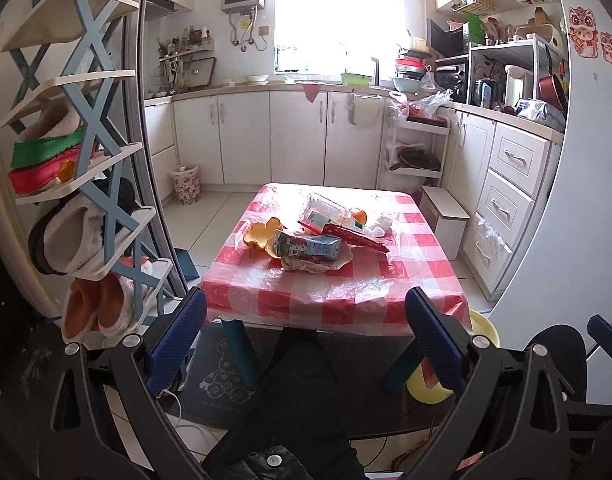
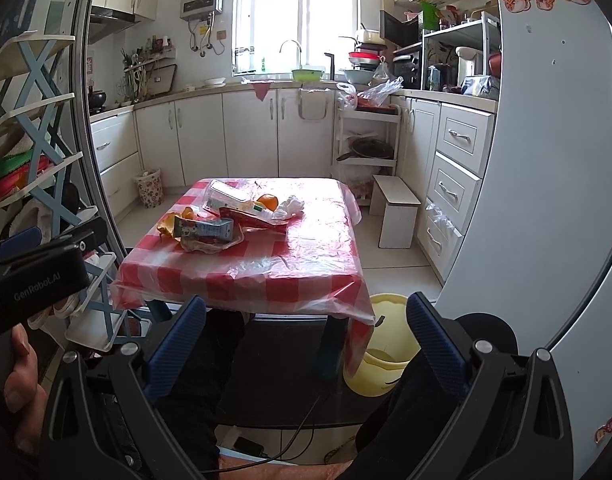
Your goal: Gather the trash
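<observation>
Two grippers, left [image 1: 306, 328] and right [image 2: 306, 332], were held low and level before the worktop [image 1: 345, 292], side by side, jaws wide apart and empty, both well short of the trash.

Trash lay heaped mid-worktop: carton [image 1: 307, 247] atop a crumpled wrapper [image 1: 317, 266], peel [image 1: 256, 236], red packet [image 1: 357, 236], clear bag [image 1: 321, 208], tissue [image 2: 290, 204], orange [image 2: 267, 201].

Yellow bin [image 2: 385, 344] stood on the floor under the near right corner.

Risks, judged: the slick plastic cover could bunch or drag under a jaw; lifting the carton could scatter the pile; light pieces could miss the partly covered bin.
</observation>
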`<action>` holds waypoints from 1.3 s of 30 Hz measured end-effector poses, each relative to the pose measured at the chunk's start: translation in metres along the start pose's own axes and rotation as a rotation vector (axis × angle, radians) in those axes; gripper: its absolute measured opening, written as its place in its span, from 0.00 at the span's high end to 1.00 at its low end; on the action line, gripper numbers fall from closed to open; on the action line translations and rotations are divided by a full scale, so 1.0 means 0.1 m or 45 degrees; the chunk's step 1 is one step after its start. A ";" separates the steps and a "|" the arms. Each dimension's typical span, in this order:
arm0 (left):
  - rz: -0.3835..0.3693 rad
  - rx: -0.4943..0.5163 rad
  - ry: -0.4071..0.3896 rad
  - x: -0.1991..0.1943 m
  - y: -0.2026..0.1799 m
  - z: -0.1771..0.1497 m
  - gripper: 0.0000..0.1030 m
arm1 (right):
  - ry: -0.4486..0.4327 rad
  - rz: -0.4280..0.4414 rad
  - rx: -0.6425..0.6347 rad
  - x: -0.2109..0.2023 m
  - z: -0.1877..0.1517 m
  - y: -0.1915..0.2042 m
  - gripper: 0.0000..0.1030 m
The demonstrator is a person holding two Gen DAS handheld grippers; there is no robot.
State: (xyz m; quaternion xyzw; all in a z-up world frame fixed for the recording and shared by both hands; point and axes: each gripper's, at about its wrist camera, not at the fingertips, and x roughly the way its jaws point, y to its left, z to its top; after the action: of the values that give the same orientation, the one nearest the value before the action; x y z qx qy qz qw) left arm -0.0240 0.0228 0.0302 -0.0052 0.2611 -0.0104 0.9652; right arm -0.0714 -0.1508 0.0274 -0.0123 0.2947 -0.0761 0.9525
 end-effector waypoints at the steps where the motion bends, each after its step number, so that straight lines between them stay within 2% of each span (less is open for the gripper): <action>1: -0.001 0.002 0.000 0.00 0.00 0.00 0.08 | 0.001 0.000 0.003 0.00 0.00 0.00 0.06; 39: 0.000 0.010 0.003 0.03 0.00 -0.01 0.08 | 0.006 0.012 0.015 0.01 -0.04 -0.05 0.06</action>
State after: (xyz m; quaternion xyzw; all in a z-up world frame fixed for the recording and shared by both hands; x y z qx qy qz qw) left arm -0.0224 0.0228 0.0275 -0.0014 0.2621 -0.0115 0.9650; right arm -0.0736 -0.1555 0.0242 -0.0049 0.2966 -0.0734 0.9522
